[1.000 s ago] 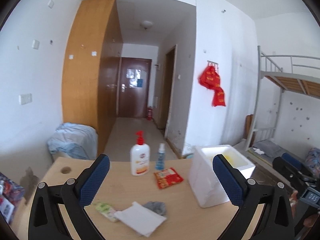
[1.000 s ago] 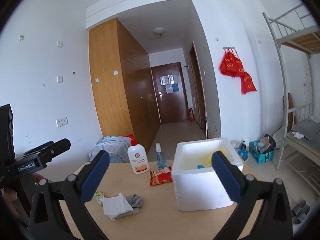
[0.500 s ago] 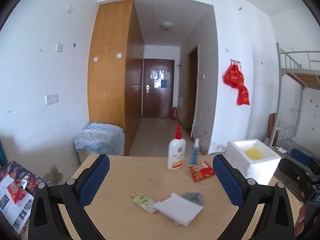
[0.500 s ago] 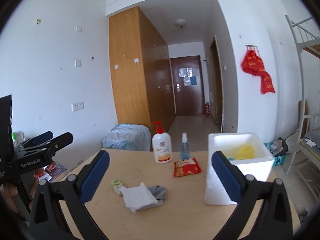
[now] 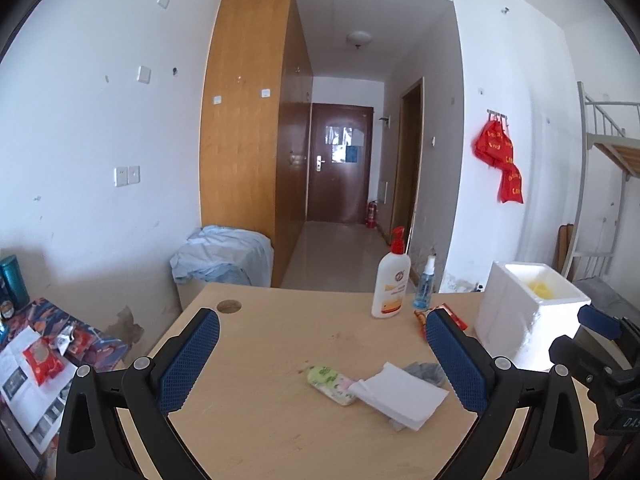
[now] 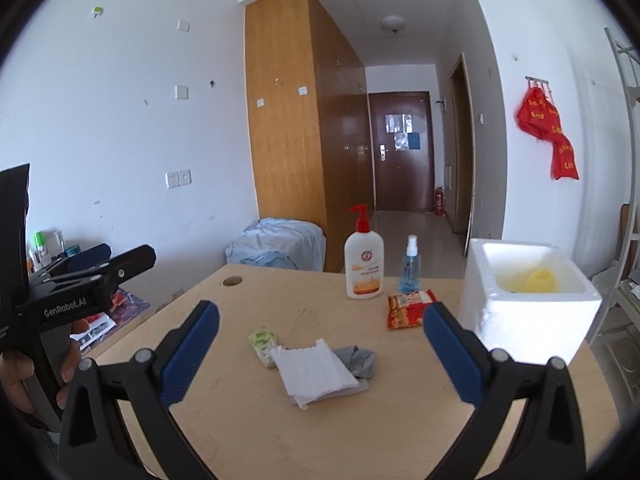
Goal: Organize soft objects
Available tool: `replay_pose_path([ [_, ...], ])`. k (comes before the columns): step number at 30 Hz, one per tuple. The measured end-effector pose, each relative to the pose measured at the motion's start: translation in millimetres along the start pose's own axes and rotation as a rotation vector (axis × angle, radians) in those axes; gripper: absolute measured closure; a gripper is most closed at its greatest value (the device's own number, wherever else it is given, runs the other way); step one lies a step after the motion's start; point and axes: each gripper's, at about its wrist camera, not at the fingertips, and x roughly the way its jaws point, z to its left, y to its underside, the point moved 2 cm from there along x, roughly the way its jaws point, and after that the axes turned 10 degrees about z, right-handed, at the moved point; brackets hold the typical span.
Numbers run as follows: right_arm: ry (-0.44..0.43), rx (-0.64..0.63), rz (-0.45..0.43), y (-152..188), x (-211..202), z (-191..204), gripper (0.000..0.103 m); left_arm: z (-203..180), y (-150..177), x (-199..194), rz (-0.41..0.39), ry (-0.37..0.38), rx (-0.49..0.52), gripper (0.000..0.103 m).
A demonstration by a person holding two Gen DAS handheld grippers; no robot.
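Both views swung left since a second ago, left gripper [image 5: 322,356] and right gripper [image 6: 320,350] jaws spread wide, white cloth [image 6: 314,372] at 6 o'clock from the lotion bottle [image 6: 363,260].

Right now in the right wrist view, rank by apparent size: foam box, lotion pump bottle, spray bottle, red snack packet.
1. foam box, clearly largest.
2. lotion pump bottle.
3. red snack packet and spray bottle look alike in extent; not ranked.
The box sits nearer the camera than the bottles, which inflates it somewhat.
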Motion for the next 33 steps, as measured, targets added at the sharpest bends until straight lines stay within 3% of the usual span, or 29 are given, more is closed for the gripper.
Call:
replay_pose_path([
  [17, -0.056, -0.017, 0.103, 15.7, 39.4, 16.8, 0.0, 19.2, 31.7, 20.9, 0.057, -0.021, 0.01, 0.0],
  [33, -0.058, -0.032, 0.206, 29.4, 79.4, 22.3, 0.0, 34.2, 49.5, 73.4, 0.199, 0.017, -0.026, 0.0],
])
